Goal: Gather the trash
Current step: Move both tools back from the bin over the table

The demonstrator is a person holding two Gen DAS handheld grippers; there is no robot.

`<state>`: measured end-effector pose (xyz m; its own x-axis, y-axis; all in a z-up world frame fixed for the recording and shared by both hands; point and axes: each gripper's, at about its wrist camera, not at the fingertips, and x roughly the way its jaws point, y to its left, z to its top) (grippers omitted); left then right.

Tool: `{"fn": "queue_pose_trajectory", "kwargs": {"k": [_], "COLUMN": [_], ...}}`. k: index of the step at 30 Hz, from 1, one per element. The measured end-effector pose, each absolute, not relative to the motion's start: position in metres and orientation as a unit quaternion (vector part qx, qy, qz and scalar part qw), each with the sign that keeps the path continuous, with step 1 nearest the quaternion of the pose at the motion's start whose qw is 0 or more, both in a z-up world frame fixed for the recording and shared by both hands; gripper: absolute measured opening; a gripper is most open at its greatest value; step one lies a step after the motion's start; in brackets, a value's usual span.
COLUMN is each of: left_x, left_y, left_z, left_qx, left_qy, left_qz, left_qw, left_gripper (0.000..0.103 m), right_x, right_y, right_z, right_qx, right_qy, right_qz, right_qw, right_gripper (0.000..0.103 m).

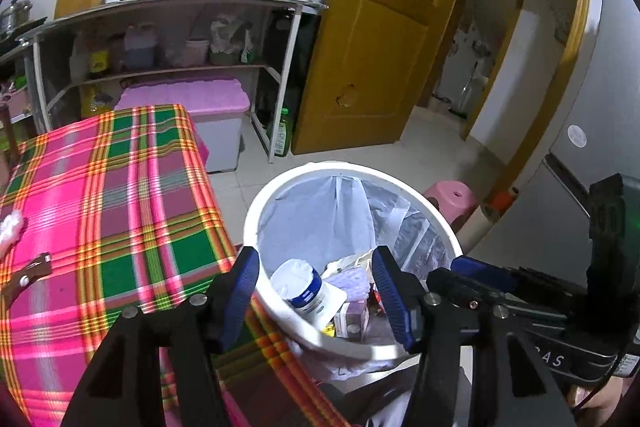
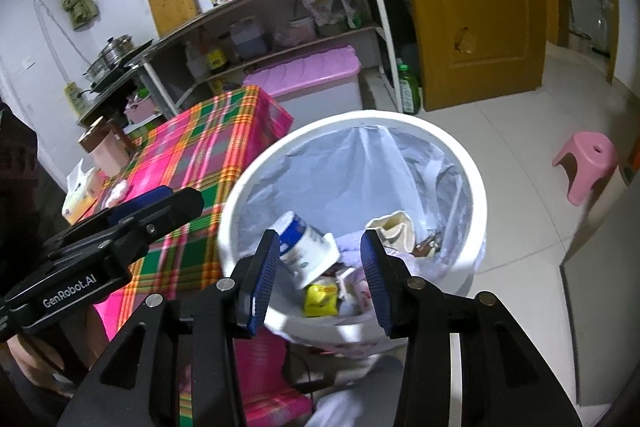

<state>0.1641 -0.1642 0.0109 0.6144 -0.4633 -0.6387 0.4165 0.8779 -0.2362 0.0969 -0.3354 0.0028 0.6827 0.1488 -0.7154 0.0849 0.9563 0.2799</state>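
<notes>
A white trash bin (image 1: 352,169) with a clear liner stands on the floor beside the plaid-covered table (image 1: 120,195). Inside lie a white and blue paper cup (image 1: 308,291), small boxes and wrappers. My left gripper (image 1: 316,291) is open and empty, held above the bin's near rim. In the right wrist view the bin (image 2: 476,179) holds the cup (image 2: 308,247), a yellow packet (image 2: 322,301) and a cream wrapper (image 2: 394,227). My right gripper (image 2: 320,275) is open and empty over the bin. A white crumpled tissue (image 1: 10,227) lies at the table's left edge.
A tissue box (image 2: 80,193) and a pink cup with brown lid (image 2: 102,147) stand on the table's far end. A pink stool (image 2: 586,163) stands on the tiled floor. A pink-lidded storage box (image 1: 200,107), a shelf rack and a yellow door (image 1: 380,47) lie behind.
</notes>
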Motion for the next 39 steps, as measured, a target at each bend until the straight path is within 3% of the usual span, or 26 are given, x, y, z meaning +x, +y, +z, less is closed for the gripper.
{"fn": "queue_pose_trajectory", "kwargs": {"k": [39], "left_x": [0.091], "left_y": [-0.026], "left_z": [0.023], "left_qx": [-0.072], "left_qy": [0.333], "left_qz": [-0.126], "left_qw": [0.932], "left_gripper": [0.058], "right_x": [0.086], "right_y": [-0.202], "right_z": [0.029], "right_qx": [0.066], "right_qy": [0.373], "right_qz": [0.148], "right_qw": [0.914], "right_gripper": [0.043]}}
